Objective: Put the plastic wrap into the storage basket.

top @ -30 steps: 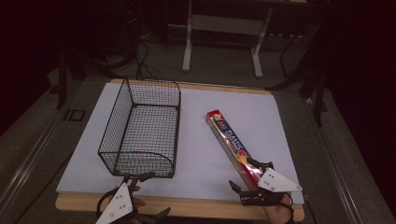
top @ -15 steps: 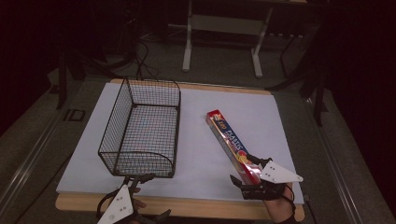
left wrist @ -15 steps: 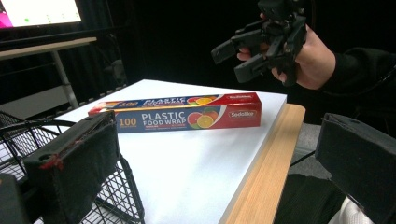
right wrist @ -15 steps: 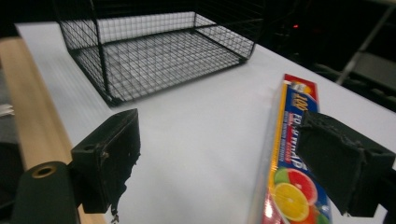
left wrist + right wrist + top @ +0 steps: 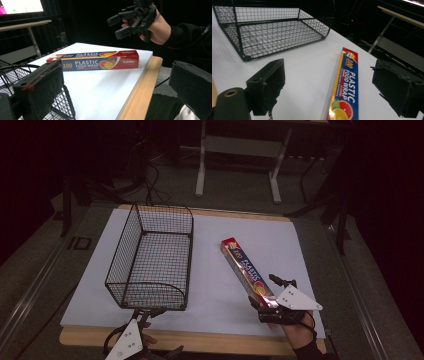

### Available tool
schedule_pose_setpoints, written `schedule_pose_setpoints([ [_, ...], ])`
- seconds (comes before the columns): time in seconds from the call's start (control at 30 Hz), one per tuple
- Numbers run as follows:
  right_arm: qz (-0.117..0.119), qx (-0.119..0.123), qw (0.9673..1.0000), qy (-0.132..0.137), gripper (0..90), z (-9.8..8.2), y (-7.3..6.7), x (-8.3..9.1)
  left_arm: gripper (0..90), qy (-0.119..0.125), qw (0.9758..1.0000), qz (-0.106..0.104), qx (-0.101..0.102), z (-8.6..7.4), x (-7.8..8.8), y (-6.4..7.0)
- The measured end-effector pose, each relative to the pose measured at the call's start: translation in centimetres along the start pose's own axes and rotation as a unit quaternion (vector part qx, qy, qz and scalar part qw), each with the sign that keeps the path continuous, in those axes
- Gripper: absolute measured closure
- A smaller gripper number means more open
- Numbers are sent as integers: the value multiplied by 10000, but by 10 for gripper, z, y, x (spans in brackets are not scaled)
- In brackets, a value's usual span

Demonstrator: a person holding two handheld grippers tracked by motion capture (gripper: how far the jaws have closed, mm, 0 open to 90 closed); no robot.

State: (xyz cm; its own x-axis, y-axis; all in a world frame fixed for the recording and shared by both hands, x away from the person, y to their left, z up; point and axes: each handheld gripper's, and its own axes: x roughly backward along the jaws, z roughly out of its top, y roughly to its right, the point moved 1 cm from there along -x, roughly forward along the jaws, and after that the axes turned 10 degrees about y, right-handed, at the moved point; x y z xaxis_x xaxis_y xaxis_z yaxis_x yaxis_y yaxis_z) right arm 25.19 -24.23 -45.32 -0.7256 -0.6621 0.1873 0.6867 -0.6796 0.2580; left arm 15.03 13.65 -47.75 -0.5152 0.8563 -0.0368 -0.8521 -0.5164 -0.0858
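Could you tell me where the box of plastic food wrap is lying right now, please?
In the high view, the long red and blue cardboard box of plastic food wrap lies flat on the white sheet, right of the black wire basket, its near end at the open right claw.

right hand-held gripper (image 5: 272, 297) edged forward, jaws now straddling food wrap box (image 5: 246, 271)

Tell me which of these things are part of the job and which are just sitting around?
Likely in the job: wrap box, wire basket, right gripper open over the box, left gripper open.
Just around: desk frame, floor cables.
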Motion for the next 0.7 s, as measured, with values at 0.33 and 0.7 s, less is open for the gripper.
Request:
schedule_pose_setpoints([
  [0.33,-146,-166,9997,-140,92,6,12,-13,2,0,10000,20,3,0,1,-1],
  [0.7,-323,-527,9962,-620,87,6,31,-35,2,-44,10000,41,-48,1,1,-1],
])
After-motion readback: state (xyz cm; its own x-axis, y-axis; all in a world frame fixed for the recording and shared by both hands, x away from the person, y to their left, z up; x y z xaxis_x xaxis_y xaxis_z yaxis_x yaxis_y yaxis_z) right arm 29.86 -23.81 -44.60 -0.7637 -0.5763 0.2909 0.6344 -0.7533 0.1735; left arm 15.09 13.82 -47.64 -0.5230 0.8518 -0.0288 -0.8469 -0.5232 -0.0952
